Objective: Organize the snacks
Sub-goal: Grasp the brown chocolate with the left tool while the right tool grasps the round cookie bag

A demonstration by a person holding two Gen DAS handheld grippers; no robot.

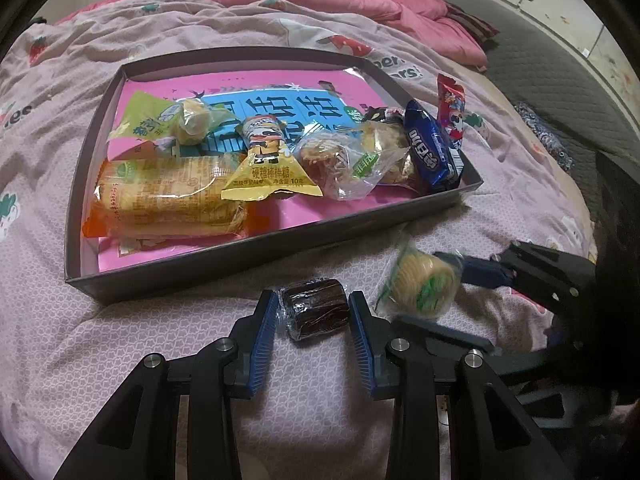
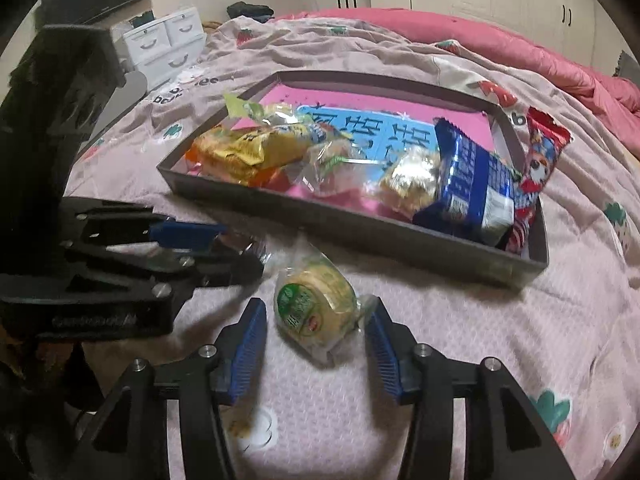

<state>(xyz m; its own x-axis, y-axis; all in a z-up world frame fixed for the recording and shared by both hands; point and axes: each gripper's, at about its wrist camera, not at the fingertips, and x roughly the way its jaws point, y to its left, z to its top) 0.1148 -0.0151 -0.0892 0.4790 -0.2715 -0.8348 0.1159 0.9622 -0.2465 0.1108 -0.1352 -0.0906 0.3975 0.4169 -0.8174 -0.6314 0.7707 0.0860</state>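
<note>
A dark shallow box [image 1: 168,276] [image 2: 360,232] on the bed holds several wrapped snacks. My left gripper [image 1: 313,309] has both pads against a dark chocolate cake in clear wrap [image 1: 314,312] lying on the blanket just in front of the box. My right gripper [image 2: 316,320] is open around a round pale cookie pack with a green label [image 2: 316,308] [image 1: 424,288]; its wrapper's edge touches the right pad, and the left pad stands apart. The right gripper also shows in the left wrist view [image 1: 460,268], the left gripper in the right wrist view [image 2: 224,240].
A pink patterned blanket [image 1: 120,352] covers the bed, with a pink quilt [image 2: 520,44] at the back. A red snack pack [image 1: 452,108] leans over the box's far right rim. White small drawers [image 2: 168,40] stand beside the bed.
</note>
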